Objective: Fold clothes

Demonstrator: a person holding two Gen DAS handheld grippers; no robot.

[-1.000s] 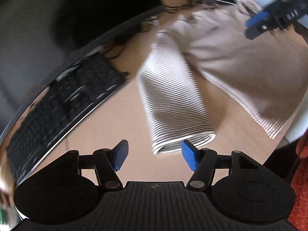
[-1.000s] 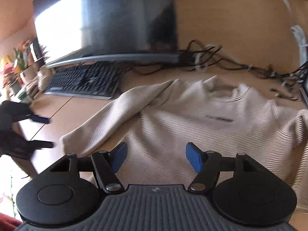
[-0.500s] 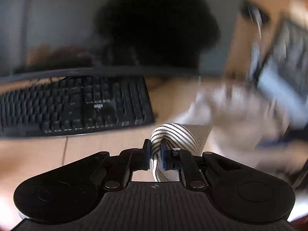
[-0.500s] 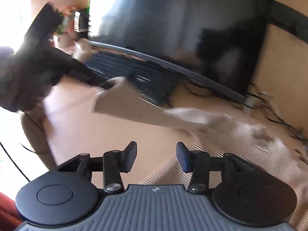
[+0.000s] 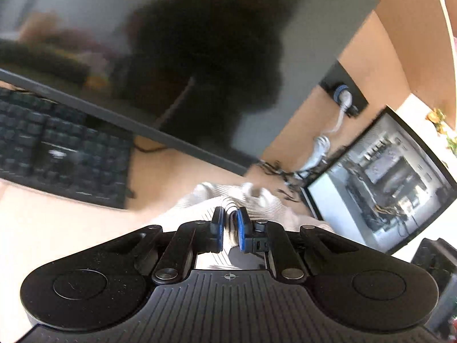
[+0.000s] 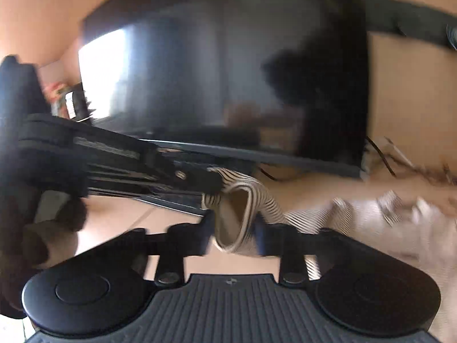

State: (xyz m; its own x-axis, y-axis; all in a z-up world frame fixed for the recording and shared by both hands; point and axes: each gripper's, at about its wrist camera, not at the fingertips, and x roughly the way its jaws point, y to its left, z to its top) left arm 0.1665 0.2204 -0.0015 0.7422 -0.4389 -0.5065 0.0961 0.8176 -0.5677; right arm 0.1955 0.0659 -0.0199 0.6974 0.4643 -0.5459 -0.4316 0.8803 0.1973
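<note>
Two grippers worked on one ribbed beige sweater that lay on a light wooden desk. The left gripper had its blue pads pressed together on the striped cuff of the sweater's sleeve, with a thin fold of the fabric pinched between them. In the right wrist view that same gripper reached in from the left, and the cuff hung from its tip, raised off the desk, its open mouth turned toward the camera.

The right gripper had the lower part of that cuff between its two fingers. Its jaws were closing, the fingers close against both sides of the fabric; motion blur hid whether the pads already pressed on it. From the cuff the sleeve ran to the right and down to the body of the sweater, which was spread rumpled over the right part of the desk, blurred in both views.

Far behind the sweater stood a wide dark monitor, switched off, with a dim reflection on its screen. A black keyboard lay at the left under the monitor's lower edge. In the left wrist view a second, smaller screen stood at the right, lit, and a tangle of cables lay between it and the sweater. A white cable rose from there to a dark opening in the wall panel.
</note>
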